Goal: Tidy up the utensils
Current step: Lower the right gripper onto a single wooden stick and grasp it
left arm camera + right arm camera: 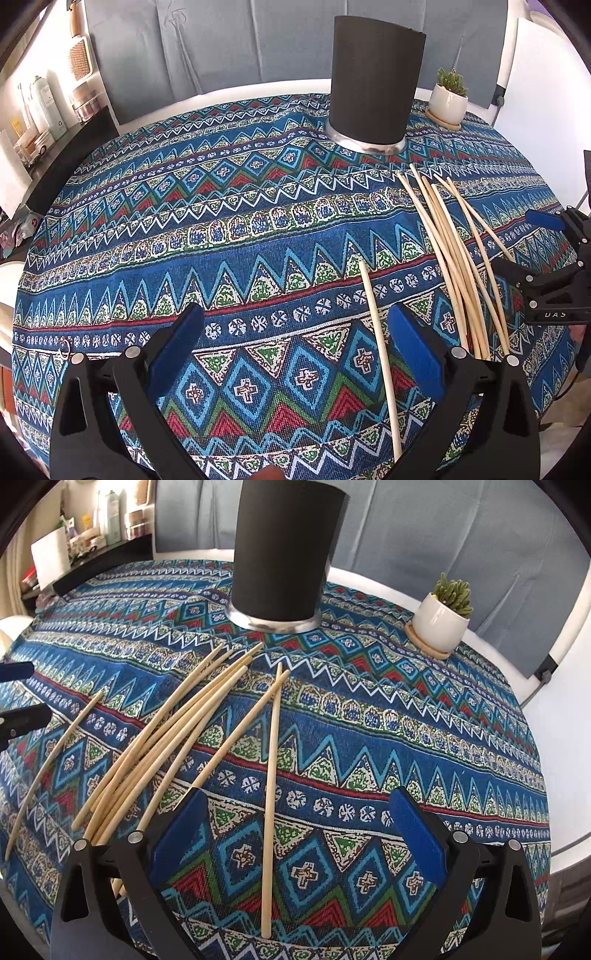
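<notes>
Before the black holder: your chopsticks all lie loose on the cloth, none stowed; left gripper and right gripper jaws apart, empty.

The near cloth right of the chopsticks is left bare. The far middle is blocked by the black holder, the far right by a potted plant.

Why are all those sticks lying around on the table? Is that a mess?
Yes. The chopsticks lie scattered and crossing on the tablecloth instead of standing in the black holder. One stray chopstick lies apart from the pile. Both tongs are open and empty.
</notes>
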A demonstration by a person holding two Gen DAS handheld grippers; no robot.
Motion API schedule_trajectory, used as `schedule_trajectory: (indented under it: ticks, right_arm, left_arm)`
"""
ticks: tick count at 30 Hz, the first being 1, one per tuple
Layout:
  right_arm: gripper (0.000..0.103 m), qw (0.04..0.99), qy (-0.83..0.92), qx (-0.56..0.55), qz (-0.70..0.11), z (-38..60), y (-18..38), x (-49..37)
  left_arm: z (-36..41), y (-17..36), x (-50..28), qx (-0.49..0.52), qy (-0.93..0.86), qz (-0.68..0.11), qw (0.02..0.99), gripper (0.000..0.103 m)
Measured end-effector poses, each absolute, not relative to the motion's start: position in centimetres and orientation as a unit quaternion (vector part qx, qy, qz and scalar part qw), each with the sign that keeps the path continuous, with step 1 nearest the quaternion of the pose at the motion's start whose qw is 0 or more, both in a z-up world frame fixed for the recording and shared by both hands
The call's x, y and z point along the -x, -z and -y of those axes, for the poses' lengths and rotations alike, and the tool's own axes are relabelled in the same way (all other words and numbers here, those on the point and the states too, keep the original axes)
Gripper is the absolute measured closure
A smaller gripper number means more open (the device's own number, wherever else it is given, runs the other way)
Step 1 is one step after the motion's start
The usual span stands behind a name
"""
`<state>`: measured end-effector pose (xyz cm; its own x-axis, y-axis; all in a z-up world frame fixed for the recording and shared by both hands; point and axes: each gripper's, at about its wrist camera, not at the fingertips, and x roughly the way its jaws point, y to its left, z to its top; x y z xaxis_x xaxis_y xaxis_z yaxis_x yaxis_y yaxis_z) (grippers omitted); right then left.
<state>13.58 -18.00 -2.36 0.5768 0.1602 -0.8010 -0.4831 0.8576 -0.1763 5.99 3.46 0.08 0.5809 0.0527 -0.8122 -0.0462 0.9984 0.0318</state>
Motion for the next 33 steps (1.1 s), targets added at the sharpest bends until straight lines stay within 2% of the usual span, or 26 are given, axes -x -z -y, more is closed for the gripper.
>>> schedule_trajectory:
  ticks: [9, 14, 18, 30, 32, 33]
  right_arm:
    - [0.007, 0.837, -0.237, 0.124, -0.478, 19.7, 3.1, -15.8]
    - [0.007, 0.834, -0.245, 0.133, -0.475, 19.5, 3.2, -15.8]
    - [0.007, 0.834, -0.258, 0.137, -0.468, 19.7, 3.4, -15.7]
    - [0.009, 0.776, -0.292, 0.195, -0.524, 18.0, 3.2, -18.2]
    - [0.019, 0.771, -0.3, 0.202, -0.525, 18.0, 3.0, -18.4]
    - [0.045, 0.772, -0.303, 0.202, -0.521, 18.1, 2.7, -18.5]
  left_arm:
    - [-2.7, 0.4, -6.9, 0.001, 0.009, -0.498, 0.867, 0.006]
    - [-2.7, 1.9, -8.1, 0.011, 0.024, -0.553, 0.833, 0.006]
    - [-2.7, 2.3, -8.0, -0.019, 0.014, -0.557, 0.83, 0.004]
    - [-3.2, 2.3, -9.1, -0.067, 0.077, -0.597, 0.796, 0.004]
    - [-3.1, 2.2, -9.3, -0.072, 0.081, -0.598, 0.794, 0.008]
    - [-3.2, 2.1, -9.3, -0.072, 0.083, -0.599, 0.794, 0.011]
